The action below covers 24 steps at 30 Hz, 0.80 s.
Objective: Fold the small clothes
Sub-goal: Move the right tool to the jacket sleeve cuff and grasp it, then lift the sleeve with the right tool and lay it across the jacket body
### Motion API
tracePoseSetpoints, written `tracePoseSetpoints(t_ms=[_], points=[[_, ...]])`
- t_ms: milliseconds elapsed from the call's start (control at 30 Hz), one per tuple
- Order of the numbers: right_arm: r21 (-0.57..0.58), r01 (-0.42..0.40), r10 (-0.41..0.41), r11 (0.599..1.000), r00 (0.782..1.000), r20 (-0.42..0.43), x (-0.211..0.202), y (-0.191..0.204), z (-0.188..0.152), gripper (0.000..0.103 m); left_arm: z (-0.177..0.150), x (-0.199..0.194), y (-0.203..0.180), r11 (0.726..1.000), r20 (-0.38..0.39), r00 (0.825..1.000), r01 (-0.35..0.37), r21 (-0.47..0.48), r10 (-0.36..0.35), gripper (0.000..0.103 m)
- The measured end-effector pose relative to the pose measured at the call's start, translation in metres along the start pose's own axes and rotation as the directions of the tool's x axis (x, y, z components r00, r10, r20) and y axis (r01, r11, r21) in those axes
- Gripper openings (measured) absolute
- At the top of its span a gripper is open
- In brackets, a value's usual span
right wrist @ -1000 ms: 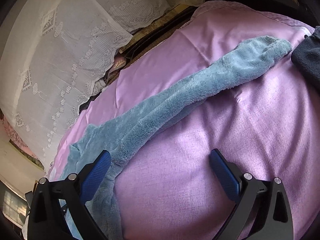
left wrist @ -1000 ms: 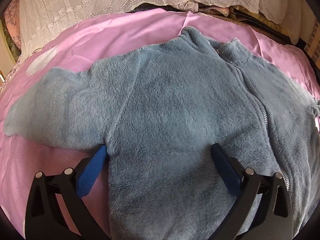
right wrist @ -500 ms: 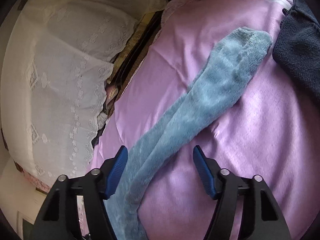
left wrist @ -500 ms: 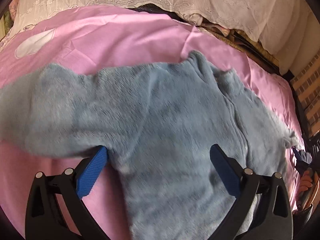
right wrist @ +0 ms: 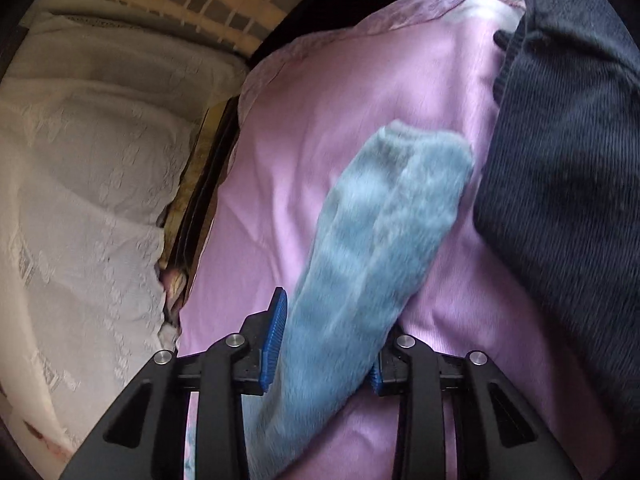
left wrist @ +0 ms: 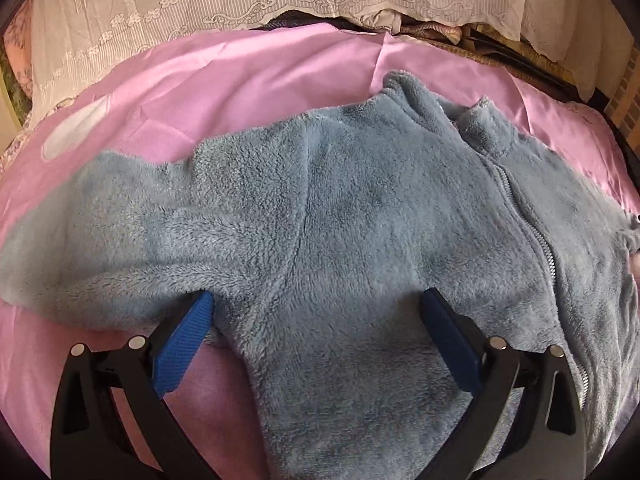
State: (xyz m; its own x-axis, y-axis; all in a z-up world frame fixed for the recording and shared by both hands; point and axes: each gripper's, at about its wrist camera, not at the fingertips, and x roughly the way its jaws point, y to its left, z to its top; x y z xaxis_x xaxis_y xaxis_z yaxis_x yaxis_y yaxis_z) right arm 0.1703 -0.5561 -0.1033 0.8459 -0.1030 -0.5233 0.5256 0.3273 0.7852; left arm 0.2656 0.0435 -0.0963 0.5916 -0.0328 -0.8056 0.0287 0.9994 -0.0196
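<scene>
right tool (right wrist: 326,344) closing on fleece sleeve (right wrist: 384,216)

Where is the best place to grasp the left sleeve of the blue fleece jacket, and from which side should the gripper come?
Grip the left sleeve near its cuff end, coming from the outer edge: it lies flat and outstretched on the pink sheet, so its free end probably lifts and folds over most easily.

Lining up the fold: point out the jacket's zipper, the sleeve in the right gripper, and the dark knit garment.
zipper (left wrist: 538,236), left wrist view, middle of its teeth.
sleeve (right wrist: 384,232), right wrist view, mid-length, above the pads.
dark knit garment (right wrist: 568,152), right wrist view, its ribbed middle.
</scene>
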Motion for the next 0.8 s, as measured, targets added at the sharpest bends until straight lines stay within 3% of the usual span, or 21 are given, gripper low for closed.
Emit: tracePoseSetpoints(t_ms=[200, 300, 567, 800], points=[[0.010, -0.016, 0.016, 1.000, 0.999, 0.028, -0.003, -0.005, 0.002, 0.024, -0.003, -0.001, -0.002, 1.000, 0.003, 1.000, -0.005, 0.004, 0.005, 0.099], [-0.042, -0.007, 0.008, 0.999, 0.999, 0.046, -0.010, -0.002, 0.003, 0.010, -0.003, -0.001, -0.001, 1.000, 0.003, 1.000, -0.005, 0.004, 0.005, 0.099], [-0.208, -0.023, 0.045, 0.978, 0.994, 0.102, -0.032, 0.025, -0.003, 0.009, -0.005, -0.002, -0.002, 1.000, 0.004, 1.000, -0.009, 0.006, 0.009, 0.099], [-0.431, -0.131, 0.179, 0.893, 0.981, 0.074, -0.061, 0.099, -0.036, 0.009, -0.005, -0.001, -0.002, 1.000, 0.003, 1.000, -0.007, 0.005, 0.006, 0.099]])
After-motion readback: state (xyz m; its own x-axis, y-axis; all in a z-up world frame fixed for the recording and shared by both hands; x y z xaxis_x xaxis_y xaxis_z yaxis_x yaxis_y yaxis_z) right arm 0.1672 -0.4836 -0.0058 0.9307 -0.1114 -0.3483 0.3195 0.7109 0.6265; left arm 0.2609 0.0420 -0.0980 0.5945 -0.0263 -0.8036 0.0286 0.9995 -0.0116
